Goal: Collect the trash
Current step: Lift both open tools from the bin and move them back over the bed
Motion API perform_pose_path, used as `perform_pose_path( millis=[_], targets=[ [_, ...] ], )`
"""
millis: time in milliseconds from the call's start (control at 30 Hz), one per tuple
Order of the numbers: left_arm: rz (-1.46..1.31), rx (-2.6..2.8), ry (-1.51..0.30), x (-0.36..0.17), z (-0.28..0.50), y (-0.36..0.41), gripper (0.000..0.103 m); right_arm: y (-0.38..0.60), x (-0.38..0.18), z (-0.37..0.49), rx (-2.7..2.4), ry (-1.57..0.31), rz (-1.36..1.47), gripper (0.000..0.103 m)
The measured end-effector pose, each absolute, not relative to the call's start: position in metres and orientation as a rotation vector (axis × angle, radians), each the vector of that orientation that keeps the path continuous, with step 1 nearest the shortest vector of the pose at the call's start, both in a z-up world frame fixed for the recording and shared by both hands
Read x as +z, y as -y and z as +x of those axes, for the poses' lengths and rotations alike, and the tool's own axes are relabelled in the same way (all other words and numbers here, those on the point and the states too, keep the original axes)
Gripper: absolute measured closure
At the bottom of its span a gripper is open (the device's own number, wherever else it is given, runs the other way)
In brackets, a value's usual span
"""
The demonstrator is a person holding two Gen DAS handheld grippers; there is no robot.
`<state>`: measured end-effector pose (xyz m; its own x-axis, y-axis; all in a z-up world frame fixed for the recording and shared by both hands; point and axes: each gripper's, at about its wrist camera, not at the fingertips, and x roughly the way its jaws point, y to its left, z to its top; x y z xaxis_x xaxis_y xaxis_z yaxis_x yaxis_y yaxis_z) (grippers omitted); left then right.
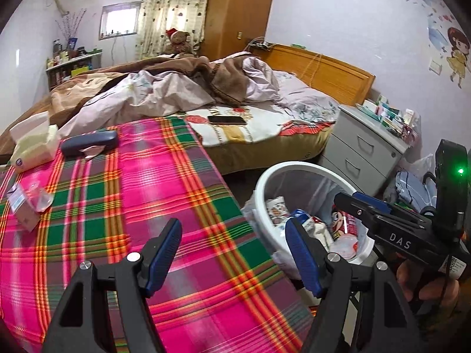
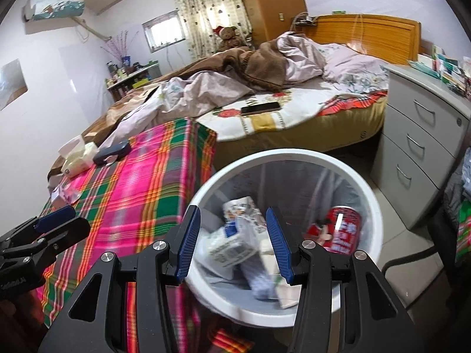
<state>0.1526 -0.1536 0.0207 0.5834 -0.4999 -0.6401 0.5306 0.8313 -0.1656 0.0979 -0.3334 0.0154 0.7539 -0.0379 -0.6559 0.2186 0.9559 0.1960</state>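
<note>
Blue-padded jaws of the right gripper (image 2: pixel 233 244) up close, standing partly apart with nothing between them, hanging right over the white bin (image 2: pixel 371 194). Down inside: a red can (image 2: pixel 343 228), crumpled paper and packaging (image 2: pixel 235 235), so a fair share of the trash looks to be collected already. Left gripper (image 1: pixel 232 253) over the near edge of the plaid-covered surface (image 1: pixel 153 206), jaws likewise partly apart and empty, one pad above the cloth, the other out toward the bin's rim. Still lying on the surface, far left: a clear crumpled wrapper with a small packet (image 1: pixel 28 203), most likely the next bit of trash. Farther back, a dark glasses case (image 1: pixel 89 142) with a scrap of tissue at its edge, and a tissue pack (image 1: pixel 32 144) beside it; hard to call those trash, probably staying put. Phone (image 1: pixel 226 120) on the bed beyond, no business of this job. Judging by all that: mostly done, one or two pieces left on the far-left side, neither gripper carrying anything right now.
</note>
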Motion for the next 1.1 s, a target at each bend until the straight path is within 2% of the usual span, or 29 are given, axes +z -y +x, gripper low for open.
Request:
perform_pose_path(
  millis=[1100],
  targets=[
    [-0.110, -0.227, -0.734, 0.005, 0.202, -0.029, 0.029, 0.208, 0.009, 0.173, 0.138, -0.748, 0.157, 0.055]
  ],
)
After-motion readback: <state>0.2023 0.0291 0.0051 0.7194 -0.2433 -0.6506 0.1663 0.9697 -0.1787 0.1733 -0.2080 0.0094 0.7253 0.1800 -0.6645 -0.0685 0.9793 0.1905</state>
